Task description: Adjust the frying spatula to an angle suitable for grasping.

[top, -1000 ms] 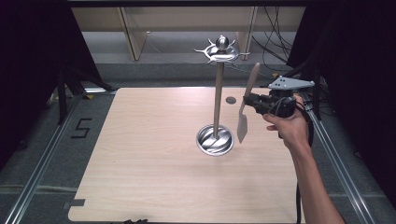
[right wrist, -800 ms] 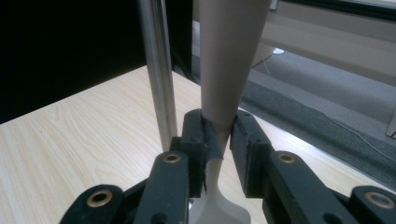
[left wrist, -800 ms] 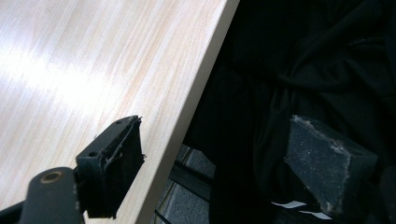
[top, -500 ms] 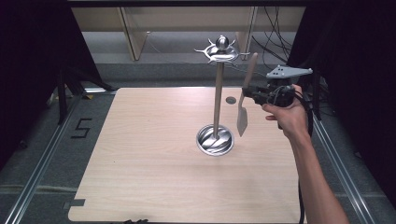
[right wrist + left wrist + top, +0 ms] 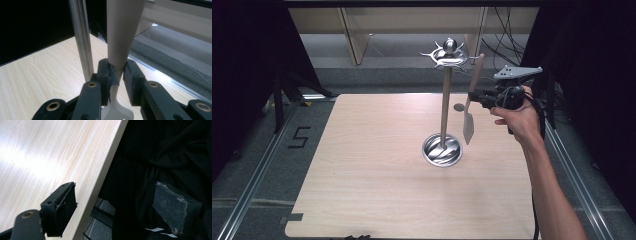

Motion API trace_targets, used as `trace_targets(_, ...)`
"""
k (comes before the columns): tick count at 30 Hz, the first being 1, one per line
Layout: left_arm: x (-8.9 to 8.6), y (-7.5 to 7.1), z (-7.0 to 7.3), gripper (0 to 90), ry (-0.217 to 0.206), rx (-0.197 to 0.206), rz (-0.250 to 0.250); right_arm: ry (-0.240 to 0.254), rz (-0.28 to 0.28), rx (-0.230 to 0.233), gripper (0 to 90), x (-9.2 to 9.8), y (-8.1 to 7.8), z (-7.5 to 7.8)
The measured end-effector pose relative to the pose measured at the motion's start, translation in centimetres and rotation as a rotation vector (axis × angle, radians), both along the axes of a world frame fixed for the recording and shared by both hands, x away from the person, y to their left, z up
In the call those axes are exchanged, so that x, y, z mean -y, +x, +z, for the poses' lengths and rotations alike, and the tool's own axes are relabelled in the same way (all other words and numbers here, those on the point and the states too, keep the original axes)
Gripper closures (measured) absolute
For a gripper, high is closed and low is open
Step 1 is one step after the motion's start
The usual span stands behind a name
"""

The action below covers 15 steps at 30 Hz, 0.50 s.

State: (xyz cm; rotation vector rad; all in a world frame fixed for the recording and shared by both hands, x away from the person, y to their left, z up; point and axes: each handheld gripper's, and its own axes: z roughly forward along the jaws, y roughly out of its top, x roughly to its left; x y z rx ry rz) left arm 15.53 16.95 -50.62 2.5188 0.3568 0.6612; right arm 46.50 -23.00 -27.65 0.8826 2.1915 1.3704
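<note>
One utensil stand (image 5: 444, 107) rises from the middle of the table (image 5: 362, 170). It is a single slim metal pole on a round, shiny steel base shaped like a shallow dish with swirled ridges. At its top sits a ring of short curved metal hooks crowned by a small ball. In the right gripper view the pole shows as a brushed, pale metal rod (image 5: 80, 37) just to the left of the claw.

One spatula (image 5: 470, 107) hangs in the air to the right of the pole, near it but apart from it. It is a single beige piece with a smooth matte surface, a long tapering handle pointing up and a flat, roughly rectangular blade pointing down above the table. The handle top stands close to the hook ring.

The right claw (image 5: 476, 96) is clamped on the spatula where the handle narrows, both black padded jaws pressing its sides (image 5: 117, 71). One hand (image 5: 518, 117) carries it, with a grey three-cornered plate on top.

The left claw (image 5: 113, 207) hangs at the table's near edge, its two jaws spread wide with nothing between them. Their pads are black, rough and frayed at the edges, with dark cloth behind.

The table has one flat top of light wood grain with rounded corners. One small dark round spot (image 5: 459, 107) lies on it beyond the stand.
</note>
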Motion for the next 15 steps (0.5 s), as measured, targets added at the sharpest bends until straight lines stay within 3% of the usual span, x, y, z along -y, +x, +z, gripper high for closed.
trace_targets(5, 0.02, -0.01, -0.01, 18.0, 0.001, -0.001, -0.001, -0.011, 0.023, -0.027, 76.4, 0.10, 0.31, 0.22)
trace_targets(8, 0.01, 0.00, 0.01, 18.0, 0.000, 0.000, 0.001, -0.007, 0.014, -0.019, 76.4, -0.03, 0.52, 0.14)
trace_targets(9, 0.00, 0.00, 0.00, 18.0, -0.001, 0.001, 0.001, -0.019, 0.032, -0.038, 76.4, 0.02, 0.64, 0.31)
trace_targets(11, 0.00, 0.01, 0.00, 18.0, 0.000, 0.000, 0.000, -0.030, 0.041, -0.024, 76.4, 0.02, 0.79, 0.43)
trace_targets(15, 0.01, 0.01, 0.00, 18.0, -0.002, 0.001, 0.000, -0.045, 0.057, -0.042, 76.4, -0.19, 0.90, 0.58)
